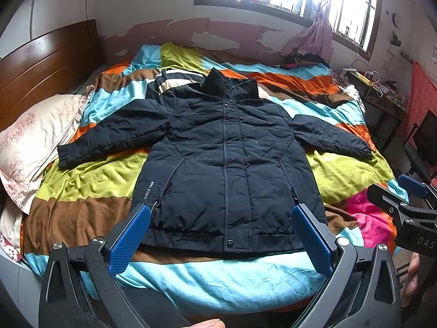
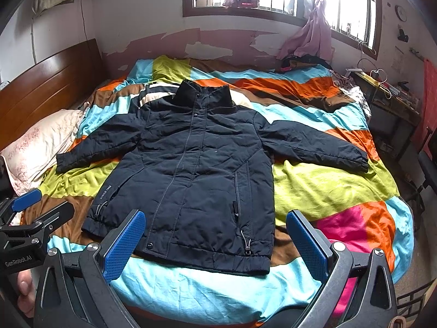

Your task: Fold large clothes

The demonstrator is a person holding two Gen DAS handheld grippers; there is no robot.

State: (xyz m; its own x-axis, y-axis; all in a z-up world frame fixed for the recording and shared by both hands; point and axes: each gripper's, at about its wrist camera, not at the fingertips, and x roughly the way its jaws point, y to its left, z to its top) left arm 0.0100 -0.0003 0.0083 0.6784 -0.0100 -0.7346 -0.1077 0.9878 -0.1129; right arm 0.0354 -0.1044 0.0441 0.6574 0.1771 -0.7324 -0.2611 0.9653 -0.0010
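A dark navy padded jacket (image 1: 224, 147) lies flat and face up on the bed, collar toward the far wall, both sleeves spread out to the sides. It also shows in the right wrist view (image 2: 191, 169). My left gripper (image 1: 221, 213) is open and empty, held above the jacket's hem near the bed's front edge. My right gripper (image 2: 215, 218) is open and empty, above the hem's right corner. Each gripper shows at the edge of the other's view: the right one (image 1: 404, 191), the left one (image 2: 30, 205).
A striped multicolour quilt (image 1: 349, 169) covers the bed. A floral pillow (image 1: 35, 142) lies at the left by the wooden headboard (image 1: 46, 63). Dark clothes (image 1: 303, 60) are piled at the far right corner. A cluttered desk (image 2: 387, 95) stands on the right.
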